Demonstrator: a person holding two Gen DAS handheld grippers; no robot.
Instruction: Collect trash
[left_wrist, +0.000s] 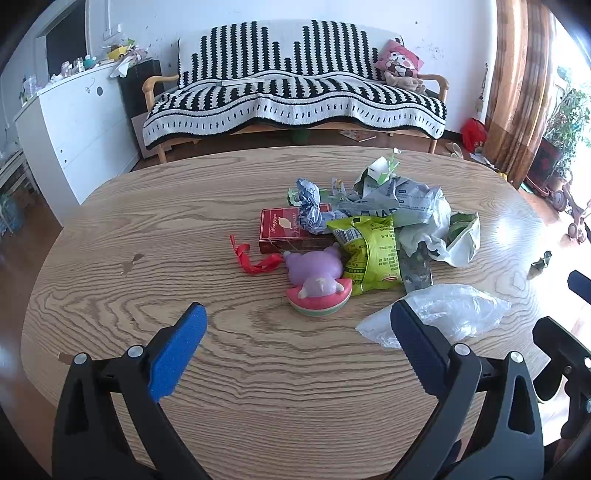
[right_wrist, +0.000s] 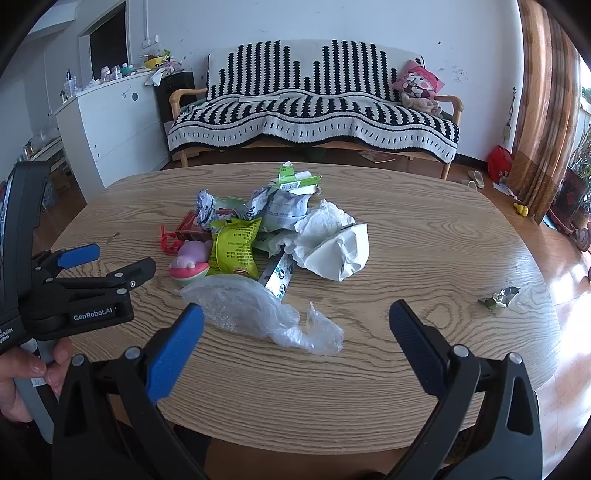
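Both grippers spread apart, empty, over the wood-grain table (right_wrist: 406, 236).
Trash pile (right_wrist: 266, 229) at table centre: crinkled foil, paper; clear film bag (right_wrist: 258, 314) nearer left gripper (left_wrist: 298, 317) and right gripper (right_wrist: 296, 317); print illegible.

Oval wood-grain worktop (right_wrist: 406, 373). Carries central trash heap (right_wrist: 280, 221), clear plastic bag (right_wrist: 258, 310) near front edge, small crumpled wrapper (right_wrist: 498, 297) well apart at right.

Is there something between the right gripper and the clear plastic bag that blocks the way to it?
Nothing visible does. The clear plastic bag lies just ahead of the open right gripper, with only bare table between. The trash pile sits behind it.
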